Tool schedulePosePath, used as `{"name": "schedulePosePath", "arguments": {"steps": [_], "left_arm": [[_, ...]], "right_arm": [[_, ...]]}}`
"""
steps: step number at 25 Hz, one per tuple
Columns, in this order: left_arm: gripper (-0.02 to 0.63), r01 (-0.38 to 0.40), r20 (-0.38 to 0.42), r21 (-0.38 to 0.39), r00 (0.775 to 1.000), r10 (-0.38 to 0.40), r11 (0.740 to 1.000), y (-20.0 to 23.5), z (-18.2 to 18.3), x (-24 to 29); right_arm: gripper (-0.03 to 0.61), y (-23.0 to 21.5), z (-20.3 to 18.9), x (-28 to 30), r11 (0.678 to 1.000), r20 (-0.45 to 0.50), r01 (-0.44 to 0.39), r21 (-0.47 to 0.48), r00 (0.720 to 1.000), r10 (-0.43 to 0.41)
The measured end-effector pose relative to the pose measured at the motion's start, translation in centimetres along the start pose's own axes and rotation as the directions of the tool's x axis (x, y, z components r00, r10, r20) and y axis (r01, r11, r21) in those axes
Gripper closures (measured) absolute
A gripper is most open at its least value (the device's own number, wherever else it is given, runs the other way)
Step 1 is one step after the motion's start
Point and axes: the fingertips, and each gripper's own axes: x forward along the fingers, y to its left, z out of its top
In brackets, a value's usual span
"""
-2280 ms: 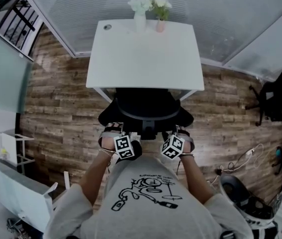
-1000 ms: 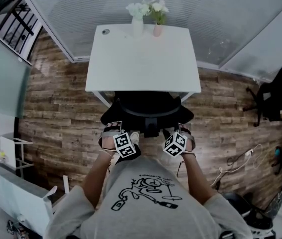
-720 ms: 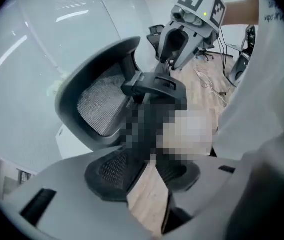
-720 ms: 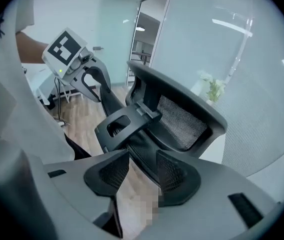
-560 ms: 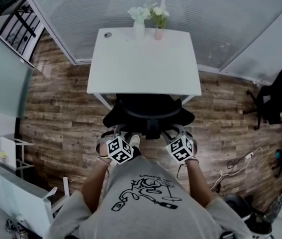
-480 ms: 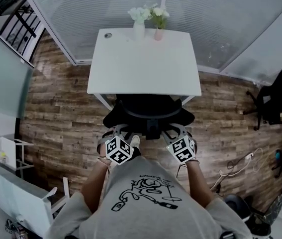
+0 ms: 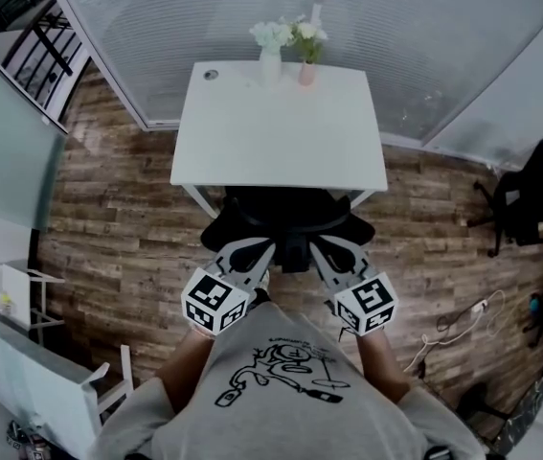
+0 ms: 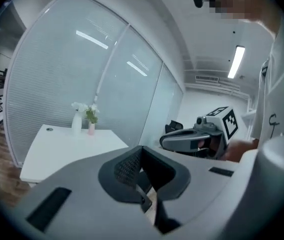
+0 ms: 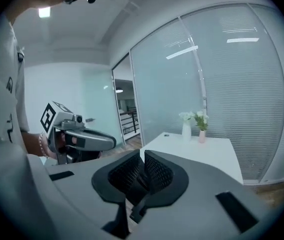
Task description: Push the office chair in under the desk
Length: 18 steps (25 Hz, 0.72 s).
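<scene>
Left tongs (image 7: pixel 253 251) are clenched empty and held just behind the office chair (image 7: pixel 285 207), whose seat is noted tucked under the near edge of the counter (image 7: pixel 281 127). The chair is judged heavy but free-rolling and prone to swivel, so any push is best shared across both ends of the stiff backrest (image 7: pixel 290 234). Right tongs (image 7: pixel 325 250) have just been closing to a slit, nothing between.

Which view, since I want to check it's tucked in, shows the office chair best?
The head view: it looks down on the black office chair, its seat partly under the near edge of the white desk. Both gripper views look across the desk top; their own jaws largely hide the chair.
</scene>
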Motion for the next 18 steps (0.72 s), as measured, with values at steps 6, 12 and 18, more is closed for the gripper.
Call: {"name": "schedulePosePath", "arguments": {"steps": [6,12,18], "left_arm": [[0.612,0.023,0.102,0.031,0.994,-0.026,0.999,-2.6,4.3,-1.4],[0.612,0.043,0.14,0.026,0.989,-0.046,0.999,-4.0,6.6,-2.5],[0.612,0.044,0.17,0.04,0.984,-0.05,0.998,-4.5,8.0,-3.3]], "right_arm": [[0.533,3.3,5.2,-1.7,0.998,0.112,-0.057,0.036,0.992,0.053],[0.541,5.2,8.1,-2.8,0.997,0.16,-0.072,0.017,0.985,0.069],[0.541,5.9,8.9,-3.2,0.997,0.168,-0.075,0.003,0.983,0.074]]}}
